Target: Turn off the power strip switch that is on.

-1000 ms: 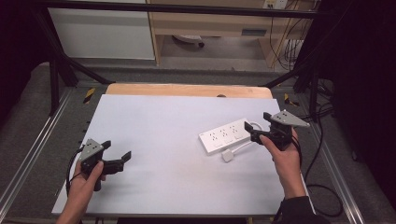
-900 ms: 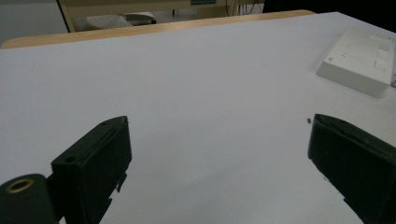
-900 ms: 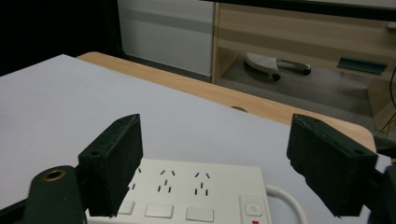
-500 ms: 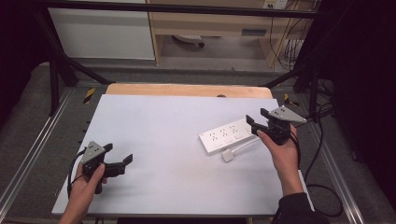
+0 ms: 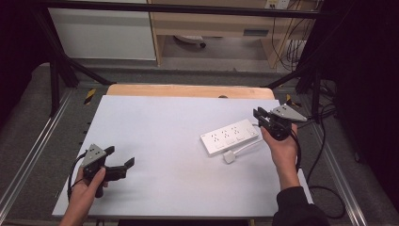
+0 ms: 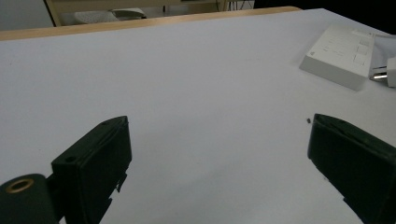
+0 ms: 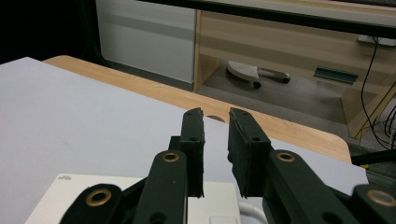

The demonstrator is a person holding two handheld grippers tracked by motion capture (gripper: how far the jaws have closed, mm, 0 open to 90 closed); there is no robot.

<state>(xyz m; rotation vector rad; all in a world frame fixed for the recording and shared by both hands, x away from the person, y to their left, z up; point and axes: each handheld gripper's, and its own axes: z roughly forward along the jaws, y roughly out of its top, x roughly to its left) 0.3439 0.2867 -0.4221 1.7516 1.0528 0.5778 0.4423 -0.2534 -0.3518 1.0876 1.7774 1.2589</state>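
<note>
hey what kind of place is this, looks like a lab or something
Probably a lab or workshop recording bench: a white table inside a black metal frame, a handheld left gripper and right gripper, a power strip, and loose cables by the wooden furniture behind.

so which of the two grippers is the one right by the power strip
The right gripper, hovering at the far right end of the white power strip, its jaws just closing with nothing between them. The left gripper sits wide open, well apart near the table's near-left corner.

A small grey mark sits on the power strip (image 7: 65, 178) corner. It is too small to read.
</note>
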